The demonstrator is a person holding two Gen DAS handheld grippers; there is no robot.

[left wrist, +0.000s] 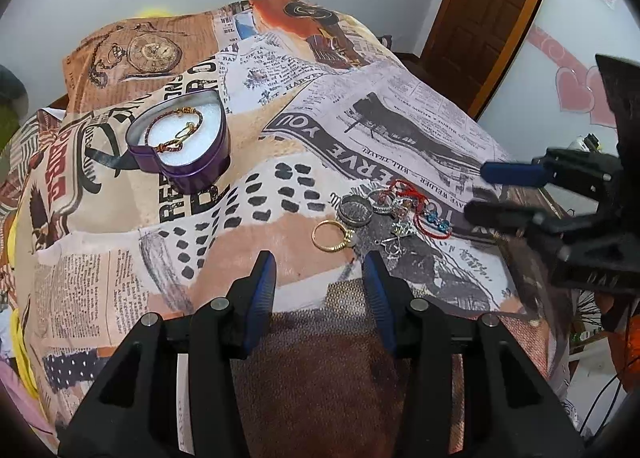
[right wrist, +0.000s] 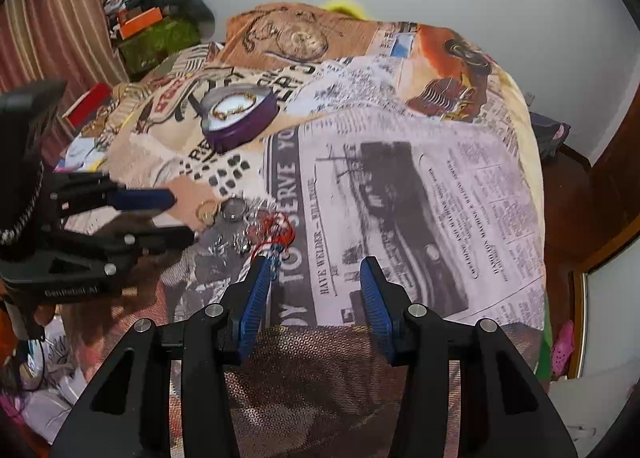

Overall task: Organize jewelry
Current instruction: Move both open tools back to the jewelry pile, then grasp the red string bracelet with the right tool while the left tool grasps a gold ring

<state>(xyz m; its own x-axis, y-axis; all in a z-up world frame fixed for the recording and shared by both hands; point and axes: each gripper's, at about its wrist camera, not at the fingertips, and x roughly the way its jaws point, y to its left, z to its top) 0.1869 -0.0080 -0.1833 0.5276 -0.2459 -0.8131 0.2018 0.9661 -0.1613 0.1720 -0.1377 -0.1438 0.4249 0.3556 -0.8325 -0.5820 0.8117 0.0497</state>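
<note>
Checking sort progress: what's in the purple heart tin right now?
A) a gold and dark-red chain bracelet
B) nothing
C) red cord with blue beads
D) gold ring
A: the purple heart tin holds only a gold and dark-red chain bracelet on its white lining; the gold ring and the red cord with blue beads lie in the pile on the bedspread.

A matt printed cloth bedspread (left wrist: pixel 360 130) with newspaper motifs covered the bed, and the far-left purple heart-shaped tin (left wrist: pixel 188 162) looked glossy metal, lined with rough white padding. Near right, a shiny gold metal ring (left wrist: pixel 332 235) lay by a dull grey metal band (left wrist: pixel 354 210) and red cord bracelets (left wrist: pixel 424 218).
</note>
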